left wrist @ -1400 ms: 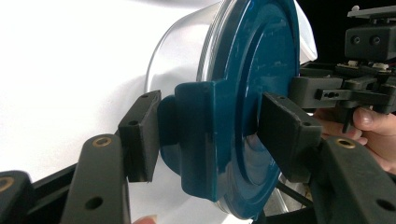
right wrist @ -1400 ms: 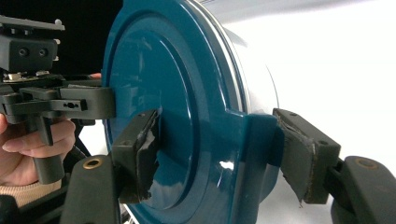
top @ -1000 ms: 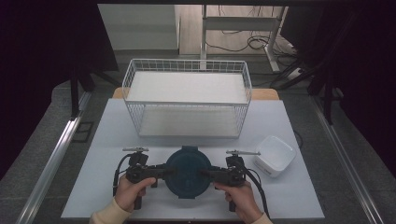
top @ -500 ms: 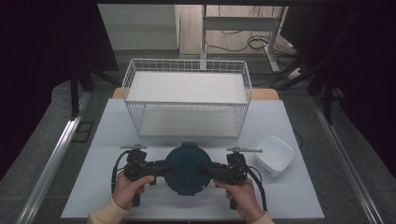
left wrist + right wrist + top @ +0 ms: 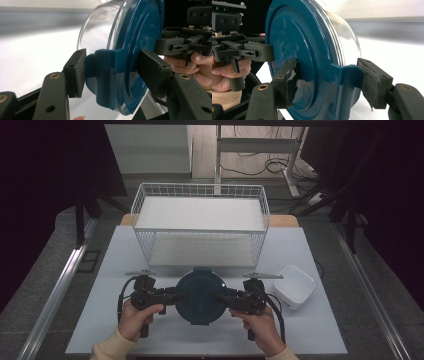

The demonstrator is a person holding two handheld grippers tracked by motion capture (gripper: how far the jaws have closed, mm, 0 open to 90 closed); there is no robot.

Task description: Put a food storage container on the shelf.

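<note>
Container lifted slightly since before, both grippers clamped on.

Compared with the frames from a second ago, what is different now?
Little: the blue-lidded container, clamped at its side tabs by the left claw and right claw, sits very slightly farther from the table's near edge. Both grips, the wire basket and white tub are unchanged.

On the white table, the left gripper and the right gripper meet opposite edges of a round blue-lidded container, apparently clamping it. A wire basket stands behind, and a small white box sits right.
</note>
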